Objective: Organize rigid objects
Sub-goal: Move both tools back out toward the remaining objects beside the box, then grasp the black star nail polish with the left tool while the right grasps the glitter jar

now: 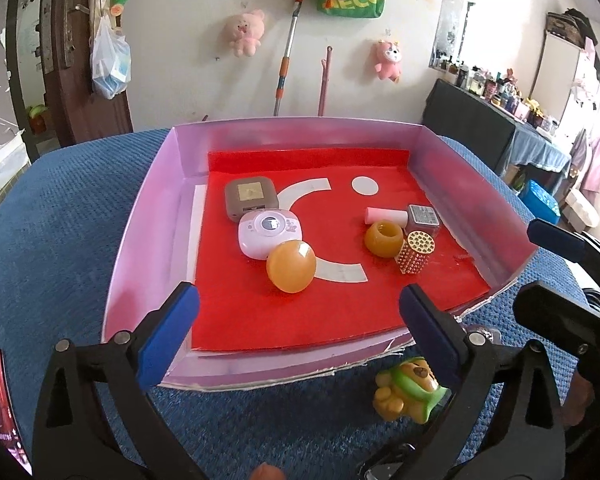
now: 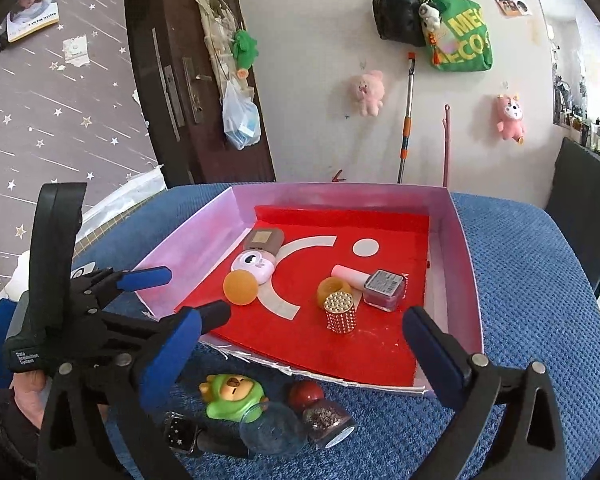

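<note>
A pink-walled tray (image 1: pixel 152 216) with a red liner sits on the blue cloth. It holds an orange ball (image 1: pixel 291 266), a pink-white device (image 1: pixel 270 232), a brown box (image 1: pixel 252 198), an amber ring (image 1: pixel 384 238), a gold studded cylinder (image 1: pixel 415 251), a pink tube (image 1: pixel 386 215) and a square jar (image 1: pixel 423 218). My left gripper (image 1: pixel 300 332) is open over the tray's near edge. My right gripper (image 2: pixel 304 356) is open above the tray's front. On the cloth in front lie a green bear toy (image 2: pixel 232 398), a red ball (image 2: pixel 306 396), a glitter jar (image 2: pixel 328 420), a clear dome (image 2: pixel 272 430) and a dark watch-like object (image 2: pixel 180 432).
The left gripper shows in the right wrist view (image 2: pixel 172 292) at the tray's left corner. The right gripper shows in the left wrist view (image 1: pixel 556 268) at right. A phone (image 1: pixel 0 400) lies at the left edge. A wall with hanging plush toys stands behind.
</note>
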A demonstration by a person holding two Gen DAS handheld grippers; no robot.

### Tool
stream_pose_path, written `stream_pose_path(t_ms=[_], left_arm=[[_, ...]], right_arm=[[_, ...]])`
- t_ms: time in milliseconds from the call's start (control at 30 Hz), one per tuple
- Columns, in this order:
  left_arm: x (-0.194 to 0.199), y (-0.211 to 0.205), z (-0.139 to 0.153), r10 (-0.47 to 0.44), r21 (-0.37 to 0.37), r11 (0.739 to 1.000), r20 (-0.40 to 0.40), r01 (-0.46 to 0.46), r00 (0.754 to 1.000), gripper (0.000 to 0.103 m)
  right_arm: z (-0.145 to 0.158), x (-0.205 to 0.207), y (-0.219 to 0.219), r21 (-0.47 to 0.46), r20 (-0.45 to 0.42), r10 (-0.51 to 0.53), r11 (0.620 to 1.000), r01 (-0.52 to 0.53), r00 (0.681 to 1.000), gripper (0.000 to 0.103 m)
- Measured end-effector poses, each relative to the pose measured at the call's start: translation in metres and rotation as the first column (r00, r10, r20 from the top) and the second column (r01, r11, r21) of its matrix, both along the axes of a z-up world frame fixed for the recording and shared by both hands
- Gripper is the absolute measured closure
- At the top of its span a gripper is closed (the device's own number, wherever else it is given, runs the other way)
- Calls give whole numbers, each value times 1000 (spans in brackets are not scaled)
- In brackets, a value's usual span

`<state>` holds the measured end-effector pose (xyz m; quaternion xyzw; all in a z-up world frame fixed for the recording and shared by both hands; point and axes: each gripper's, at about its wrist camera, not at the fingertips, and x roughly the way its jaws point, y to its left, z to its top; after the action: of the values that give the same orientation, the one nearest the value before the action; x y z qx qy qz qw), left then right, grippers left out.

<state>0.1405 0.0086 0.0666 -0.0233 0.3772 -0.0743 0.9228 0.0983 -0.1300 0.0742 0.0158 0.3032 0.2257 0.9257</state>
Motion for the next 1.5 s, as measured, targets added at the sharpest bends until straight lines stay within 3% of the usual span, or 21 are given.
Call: stream_pose_path(t_ms=[633,1500], left_arm=[[-37,-2,5,-10,43,999,52,8,999,0],[-75,-2,-19,-63,-12,998,-27,63,998,0]], right_arm=[[7,-32,-1,2,40,9,1000,-9,999,0],[-24,-59,-17,-3,-33,-34,999,34,999,0]])
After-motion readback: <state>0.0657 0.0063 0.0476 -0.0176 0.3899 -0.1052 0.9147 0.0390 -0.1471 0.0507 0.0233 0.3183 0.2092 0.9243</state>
